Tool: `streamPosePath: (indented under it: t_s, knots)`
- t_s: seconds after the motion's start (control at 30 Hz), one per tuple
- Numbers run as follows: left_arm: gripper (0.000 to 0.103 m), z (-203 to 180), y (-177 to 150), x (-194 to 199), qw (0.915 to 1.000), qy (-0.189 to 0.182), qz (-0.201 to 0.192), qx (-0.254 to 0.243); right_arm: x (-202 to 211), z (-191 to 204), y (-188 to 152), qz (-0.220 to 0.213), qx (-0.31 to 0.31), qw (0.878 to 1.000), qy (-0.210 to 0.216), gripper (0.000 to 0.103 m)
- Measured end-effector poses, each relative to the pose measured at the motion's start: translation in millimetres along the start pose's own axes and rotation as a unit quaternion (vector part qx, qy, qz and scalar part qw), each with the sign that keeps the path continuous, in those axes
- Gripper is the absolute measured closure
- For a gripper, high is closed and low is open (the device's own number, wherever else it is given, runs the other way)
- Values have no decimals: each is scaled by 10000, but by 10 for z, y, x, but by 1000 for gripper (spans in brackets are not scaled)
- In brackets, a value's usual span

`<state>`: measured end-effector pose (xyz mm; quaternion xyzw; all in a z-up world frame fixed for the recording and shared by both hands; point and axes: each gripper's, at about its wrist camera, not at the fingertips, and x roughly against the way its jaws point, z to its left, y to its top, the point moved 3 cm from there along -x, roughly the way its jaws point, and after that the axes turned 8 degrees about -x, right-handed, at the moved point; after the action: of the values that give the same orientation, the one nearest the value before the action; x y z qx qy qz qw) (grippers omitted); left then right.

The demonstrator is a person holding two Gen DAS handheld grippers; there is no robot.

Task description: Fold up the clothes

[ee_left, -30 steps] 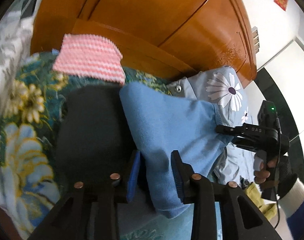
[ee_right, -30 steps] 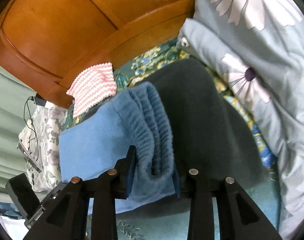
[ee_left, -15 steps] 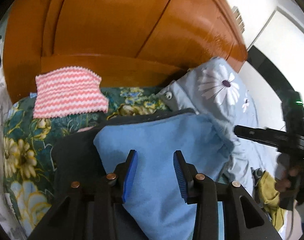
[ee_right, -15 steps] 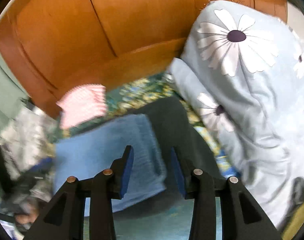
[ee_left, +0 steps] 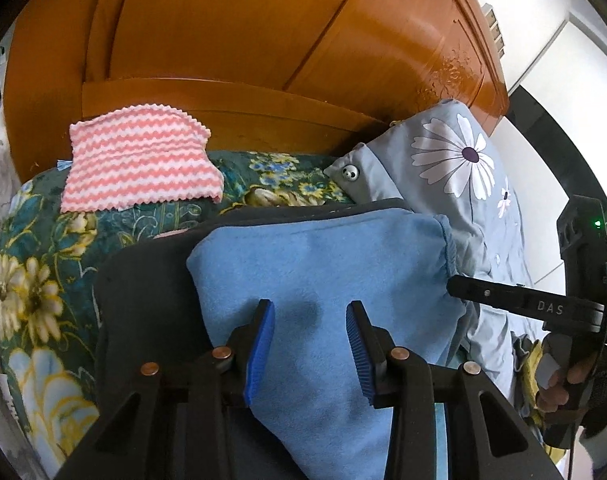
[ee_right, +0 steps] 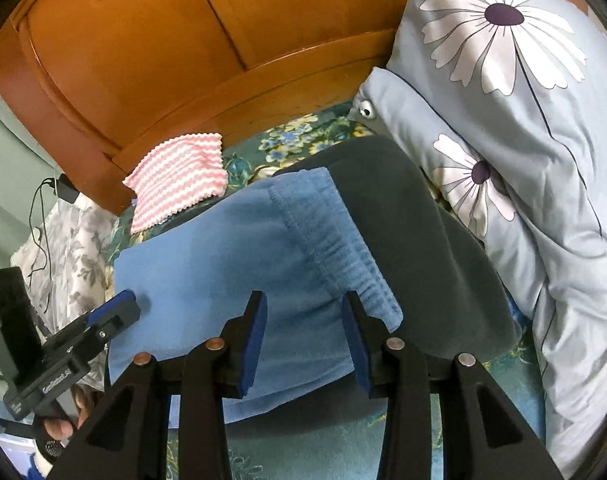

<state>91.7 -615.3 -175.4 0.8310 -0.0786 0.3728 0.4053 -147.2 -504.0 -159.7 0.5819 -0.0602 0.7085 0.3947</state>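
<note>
Released since a second ago, the blue garment (ee_right: pixel 231 264) lies folded, seemingly flat, beneath both gaping tools (ee_left: pixel 309 344) (ee_right: pixel 303 338).

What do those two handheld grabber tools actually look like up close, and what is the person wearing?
Each tool is black plastic. The left gripper and right gripper each have two fingers lined with ribbed blue pads and copper-coloured round pins. From the left wrist view, the right tool bears white "DAS" lettering and a green light. The hand shows a dark glove; a blue sleeve with a white cuff peeks out.
</note>
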Motion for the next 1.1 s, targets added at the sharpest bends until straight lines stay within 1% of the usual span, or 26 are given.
streamPosePath:
  t_s: [0.17,0.3,0.37,0.47,0.6,0.67,0.77,0.83,0.9,0.97,1.1]
  knots:
    - [62,-98,-45,187,9998,43,-198,-64,187,25,-73,-141,107,9998,89,63]
    - [61,-201,-187,403,9992,61,-393,-19,430,24,-285,-402,100,9989,217,63]
    - [54,-274,-298,478,9989,57,-455,-54,491,20,-454,-442,111,9987,232,63]
    - [50,-359,-477,534,9985,184,-488,-133,478,-29,-746,-367,16,9992,170,63]
    - [47,-420,-718,513,9991,278,-313,-92,361,-114,-1091,-188,-202,9996,-21,63]
    - [42,-446,-826,503,9993,311,-211,-87,294,-152,-1264,-75,-319,9994,-116,63]
    - [39,-454,-1002,454,9992,384,46,-118,236,-205,-1464,54,-424,9988,-229,63]
    - [37,-489,-1094,417,9993,308,172,-141,222,-213,-1589,101,-419,9986,-309,63]
    - [31,-535,-1173,395,9991,291,216,-208,222,-208,-1686,111,-365,9985,-390,58]
    - [21,-567,-1227,366,9987,351,230,-304,218,-232,-1775,102,-312,9983,-473,53]
    - [13,-611,-1302,344,9982,356,237,-423,183,-276,-1875,110,-300,9977,-596,48]
